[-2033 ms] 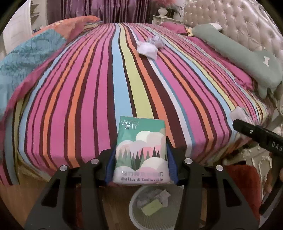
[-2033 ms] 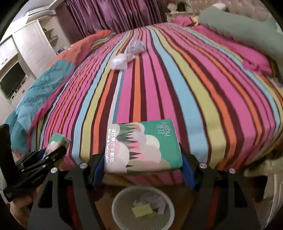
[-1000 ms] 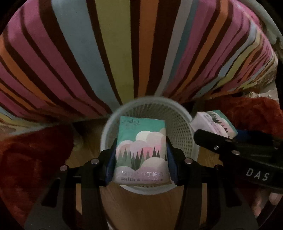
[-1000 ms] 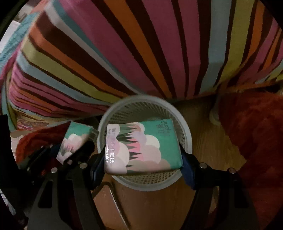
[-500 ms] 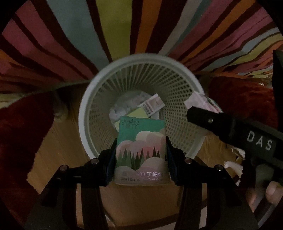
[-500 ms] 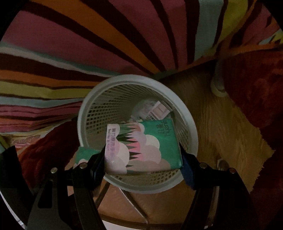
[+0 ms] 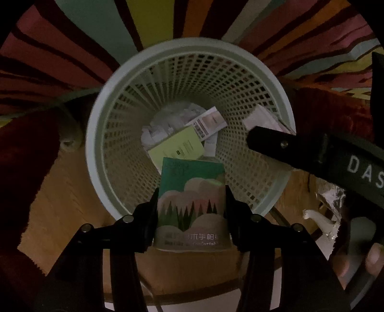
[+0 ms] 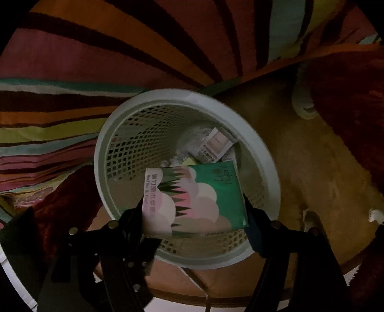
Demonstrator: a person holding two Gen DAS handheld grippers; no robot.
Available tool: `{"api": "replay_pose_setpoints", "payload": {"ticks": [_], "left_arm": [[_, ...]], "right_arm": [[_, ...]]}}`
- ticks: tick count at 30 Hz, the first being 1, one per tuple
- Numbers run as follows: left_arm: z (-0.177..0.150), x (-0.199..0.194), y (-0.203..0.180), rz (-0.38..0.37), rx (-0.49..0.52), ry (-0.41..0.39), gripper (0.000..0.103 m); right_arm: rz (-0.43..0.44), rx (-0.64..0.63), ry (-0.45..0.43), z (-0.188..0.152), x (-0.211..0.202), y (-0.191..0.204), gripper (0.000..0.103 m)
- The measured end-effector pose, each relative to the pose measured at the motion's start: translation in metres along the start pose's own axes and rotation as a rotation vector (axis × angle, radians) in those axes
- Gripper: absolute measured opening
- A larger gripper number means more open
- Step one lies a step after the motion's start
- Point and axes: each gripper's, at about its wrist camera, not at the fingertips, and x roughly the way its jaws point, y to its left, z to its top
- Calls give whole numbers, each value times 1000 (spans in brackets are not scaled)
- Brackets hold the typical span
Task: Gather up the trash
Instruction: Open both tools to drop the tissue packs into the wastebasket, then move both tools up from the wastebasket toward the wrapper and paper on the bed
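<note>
A white mesh wastebasket (image 7: 96,134) stands on the floor by the bed, with crumpled paper, a yellow-green sheet (image 7: 177,146) and a small packet (image 7: 208,122) at its bottom. My left gripper (image 7: 192,199) points down over the near rim. It holds a green tissue pack (image 7: 192,192) whose sides still touch the pads while the jaws are opening. My right gripper (image 8: 194,206) is shut on a second green tissue pack (image 8: 194,196) held flat above the basket (image 8: 100,153). In the left wrist view one of the right gripper's fingers (image 7: 276,139) reaches over the right rim.
The striped bedspread (image 7: 156,21) hangs just behind the basket. Dark red rugs (image 7: 24,148) lie on either side on the wooden floor (image 7: 67,196). A white bed leg (image 8: 302,105) stands at the right. A person's fingers (image 7: 374,261) show at the lower right.
Both grippers have sunk and tipped downward from over the bed's edge to just above the basket, which now fills the views. Each pack is still between its jaws.
</note>
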Motion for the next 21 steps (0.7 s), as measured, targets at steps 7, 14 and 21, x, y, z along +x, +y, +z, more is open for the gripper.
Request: {"api": "replay_pose_setpoints", "payload": {"ticks": [7, 14, 21], "left_arm": [[2, 6, 0, 20, -13, 13, 78], [1, 2, 2, 14, -27, 3, 78], [-1, -7, 7, 18, -56, -30, 78]], "right_arm": [[-2, -5, -12, -3, 4, 2, 95], [-4, 11, -25, -3, 0, 0, 95], [-15, 7, -40, -3, -5, -4, 95]]}}
